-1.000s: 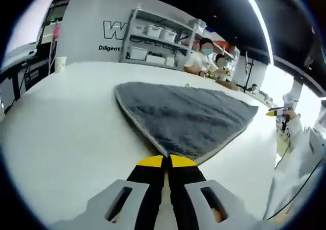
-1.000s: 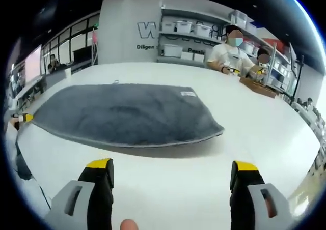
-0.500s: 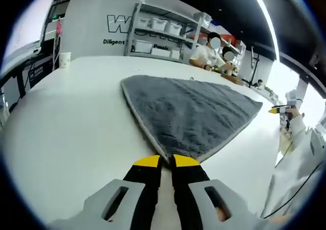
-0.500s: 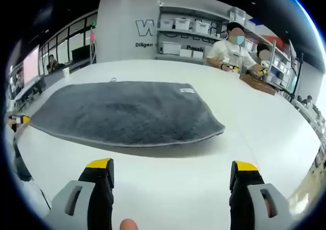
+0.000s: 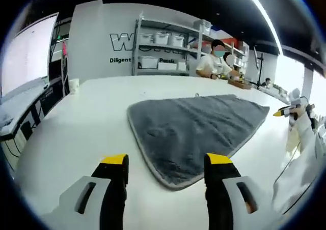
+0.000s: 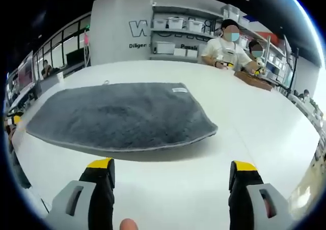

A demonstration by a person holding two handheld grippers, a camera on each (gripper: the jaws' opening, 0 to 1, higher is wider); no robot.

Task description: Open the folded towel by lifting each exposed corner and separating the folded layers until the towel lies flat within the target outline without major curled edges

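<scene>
Left gripper view: left gripper (image 5: 165, 161) jaws apart, empty, near corner of grey fluffy rectangular towel (image 5: 193, 125) lying between yellow tips on white table (image 5: 76, 133). Right gripper (image 6: 172, 166) jaws apart, empty, short of towel's long edge at 12 o'clock. Towel looks spread; no outline visible. Judgement: check hem for curl, pinch only top layer at corner, lift low, pull outward. Far: shelving with bins (image 5: 158, 49), seated people at 1 o'clock.
</scene>
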